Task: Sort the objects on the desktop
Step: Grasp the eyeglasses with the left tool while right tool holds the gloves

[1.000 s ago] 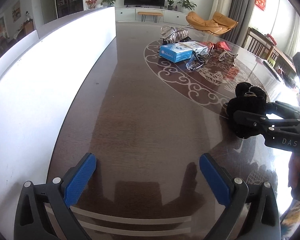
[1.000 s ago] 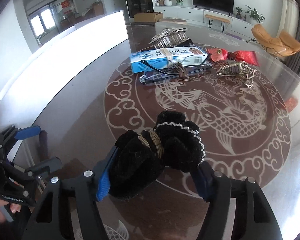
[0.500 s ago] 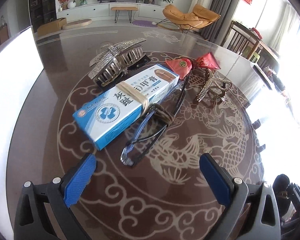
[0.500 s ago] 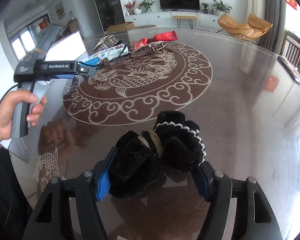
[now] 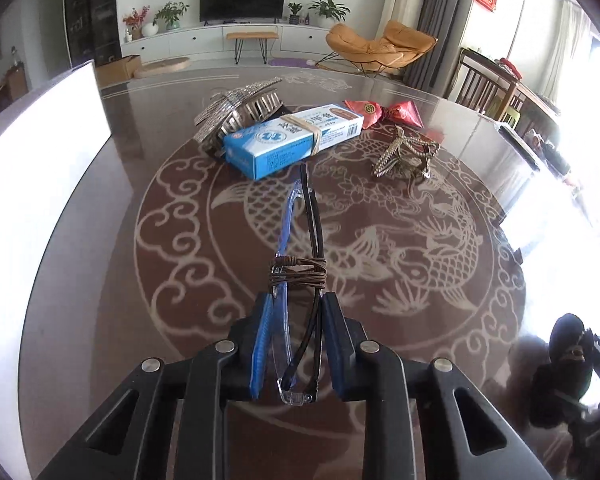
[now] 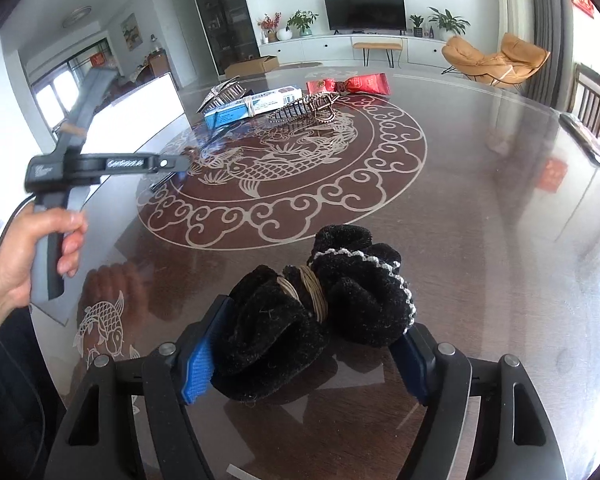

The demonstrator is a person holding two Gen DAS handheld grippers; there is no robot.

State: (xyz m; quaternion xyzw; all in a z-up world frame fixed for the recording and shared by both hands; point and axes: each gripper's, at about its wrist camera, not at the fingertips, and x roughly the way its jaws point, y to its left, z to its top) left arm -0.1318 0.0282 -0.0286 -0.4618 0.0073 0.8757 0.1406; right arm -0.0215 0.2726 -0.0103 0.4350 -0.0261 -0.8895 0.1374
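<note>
The left gripper is clamped on the lens end of two pairs of folded glasses bound with brown cord, one blue-framed, one black, their temples pointing toward 12 o'clock at the blue-and-white cardboard box wrapped in a rubber band. The grip sits behind the cord, so lift level and slowly so the temples clear the box. The right gripper pinches the black fuzzy hair scrunchies tied with straw-coloured string just above the glossy dark table with its pale dragon inlay; keep both bundles well apart.
</note>
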